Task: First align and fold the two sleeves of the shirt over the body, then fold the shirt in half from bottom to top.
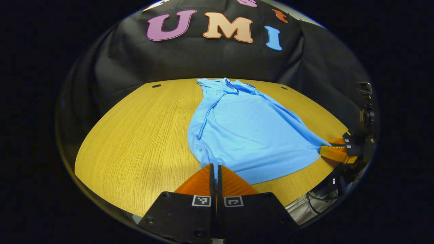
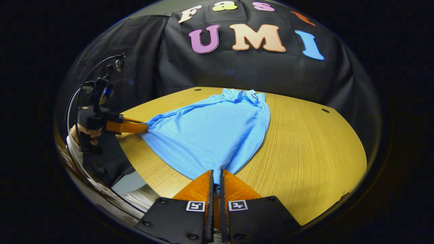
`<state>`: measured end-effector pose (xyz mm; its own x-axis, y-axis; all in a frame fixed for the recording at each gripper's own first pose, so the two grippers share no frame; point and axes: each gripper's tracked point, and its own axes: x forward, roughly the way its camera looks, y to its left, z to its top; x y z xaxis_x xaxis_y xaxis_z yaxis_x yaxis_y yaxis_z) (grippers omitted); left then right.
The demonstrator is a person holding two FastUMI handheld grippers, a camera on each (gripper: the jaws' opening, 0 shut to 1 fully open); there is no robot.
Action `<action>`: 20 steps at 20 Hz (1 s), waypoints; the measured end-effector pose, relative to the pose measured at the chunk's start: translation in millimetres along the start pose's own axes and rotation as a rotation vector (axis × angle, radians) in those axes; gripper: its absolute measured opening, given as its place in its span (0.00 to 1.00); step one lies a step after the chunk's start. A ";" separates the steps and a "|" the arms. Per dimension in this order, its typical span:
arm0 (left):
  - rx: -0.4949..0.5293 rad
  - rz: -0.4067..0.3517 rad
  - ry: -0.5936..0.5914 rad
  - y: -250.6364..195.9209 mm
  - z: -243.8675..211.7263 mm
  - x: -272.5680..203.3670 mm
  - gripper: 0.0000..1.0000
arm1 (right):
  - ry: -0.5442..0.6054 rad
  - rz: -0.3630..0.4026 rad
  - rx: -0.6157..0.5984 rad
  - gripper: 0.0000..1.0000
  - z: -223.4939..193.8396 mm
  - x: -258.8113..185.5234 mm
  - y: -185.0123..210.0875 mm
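Pinching shirt (image 1: 251,135) hem corners, left gripper (image 1: 216,169), right gripper (image 2: 216,174) (sleeves folded)

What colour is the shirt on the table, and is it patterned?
Plain light blue shirt, no pattern, with darker blue trim at the collar; clearest in the right gripper view.

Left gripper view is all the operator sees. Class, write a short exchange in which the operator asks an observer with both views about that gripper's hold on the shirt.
Operator: Are my fingers really on the shirt?
Observer: Yes. The right gripper view, from the side, shows the left gripper pinching a hem corner of the shirt, with the cloth drawn out to a point.
Operator: What holds that gripper?
Observer: A hand wrapped round its handle, beside the table's edge.
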<state>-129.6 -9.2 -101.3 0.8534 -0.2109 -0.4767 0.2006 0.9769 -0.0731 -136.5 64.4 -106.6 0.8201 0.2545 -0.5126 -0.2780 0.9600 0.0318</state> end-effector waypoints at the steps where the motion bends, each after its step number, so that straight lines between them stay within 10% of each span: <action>1: -0.005 0.000 -0.002 0.4 0.5 -0.1 0.00 | 0.001 -0.005 -0.007 0.11 0.1 -0.4 0.1; 20: -0.032 -0.050 -0.180 3.2 135.5 13.5 0.00 | -0.074 -0.045 -0.077 0.10 127.2 33.3 -26.6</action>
<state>-52.2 -13.5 10.7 0.9156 -0.2588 -0.3077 0.2319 0.9651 -0.1219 -38.2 62.1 -15.4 0.8666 0.2224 -0.4468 -0.2755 0.9596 -0.0567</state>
